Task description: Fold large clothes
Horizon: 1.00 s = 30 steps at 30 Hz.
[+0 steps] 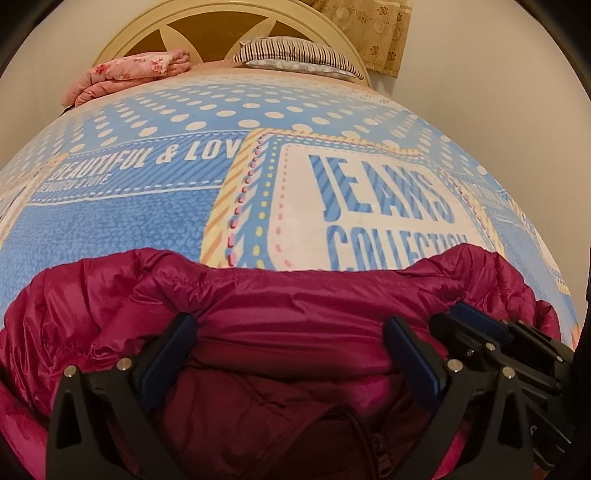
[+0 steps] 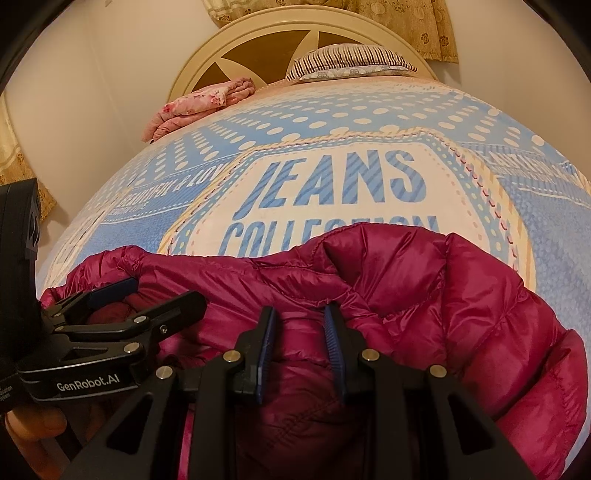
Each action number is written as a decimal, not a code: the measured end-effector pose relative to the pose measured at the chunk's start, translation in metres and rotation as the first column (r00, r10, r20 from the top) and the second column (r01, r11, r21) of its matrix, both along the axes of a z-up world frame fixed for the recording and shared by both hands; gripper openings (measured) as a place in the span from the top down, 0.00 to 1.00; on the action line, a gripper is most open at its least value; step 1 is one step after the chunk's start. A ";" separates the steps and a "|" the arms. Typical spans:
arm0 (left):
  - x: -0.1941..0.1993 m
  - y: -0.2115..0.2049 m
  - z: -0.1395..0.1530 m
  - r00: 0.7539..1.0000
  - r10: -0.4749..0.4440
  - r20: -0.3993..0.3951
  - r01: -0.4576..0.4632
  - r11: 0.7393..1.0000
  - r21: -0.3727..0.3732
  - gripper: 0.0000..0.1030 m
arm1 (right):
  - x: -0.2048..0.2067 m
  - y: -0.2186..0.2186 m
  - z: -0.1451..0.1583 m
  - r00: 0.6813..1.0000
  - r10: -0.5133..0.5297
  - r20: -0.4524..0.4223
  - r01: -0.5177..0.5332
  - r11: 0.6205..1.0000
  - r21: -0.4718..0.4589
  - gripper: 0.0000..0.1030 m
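Jacket [image 1: 295, 317]: magenta quilted puffer, bunched in a heap at the near end of the bed, zipper visible low in the left wrist view.
Bedspread [image 1: 147, 206]: blue with white dots, printed "JEANS COLLECTION" and "BEAUTIFUL & LOVE"; the jacket's far edge covers the bottom of the lettering.
Left gripper [image 1: 291, 343]: 2 fingers spread wide apart, both tips pressed against the jacket's padded roll, fabric lying between them but not pinched.
Right gripper [image 2: 301, 332]: 2 fingers a narrow gap apart, tips at a fold of the jacket; cannot tell whether they pinch fabric.
Gripper spacing: the left one sits just beside the right, at its left edge in the right wrist view.
Pink floral blanket [image 1: 129, 74]: folded, far left by the headboard [image 1: 207, 22].
Striped pillow [image 1: 295, 55]: beside the blanket, against the headboard.
Curtain [image 2: 406, 22]: beige floral, behind the headboard.
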State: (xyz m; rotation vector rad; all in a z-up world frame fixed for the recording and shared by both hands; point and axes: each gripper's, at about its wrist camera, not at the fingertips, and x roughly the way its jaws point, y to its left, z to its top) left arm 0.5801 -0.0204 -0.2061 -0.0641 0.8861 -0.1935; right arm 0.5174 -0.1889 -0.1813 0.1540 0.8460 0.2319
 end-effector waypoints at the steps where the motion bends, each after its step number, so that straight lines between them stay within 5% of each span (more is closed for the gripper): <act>1: 0.000 0.000 0.000 1.000 0.000 0.000 0.000 1.000 0.000 0.00 | 0.000 0.000 0.000 1.000 0.000 -0.001 0.000 1.000 0.000 0.72; 25: 0.001 0.000 -0.002 1.000 -0.002 0.002 0.002 1.000 0.008 0.00 | 0.004 0.000 -0.003 1.000 0.000 -0.013 0.001 1.000 0.009 0.71; 30: -0.005 0.000 0.011 1.000 -0.019 0.008 0.019 0.998 0.065 0.00 | 0.005 0.000 0.001 1.000 0.006 -0.018 -0.006 1.000 0.016 0.71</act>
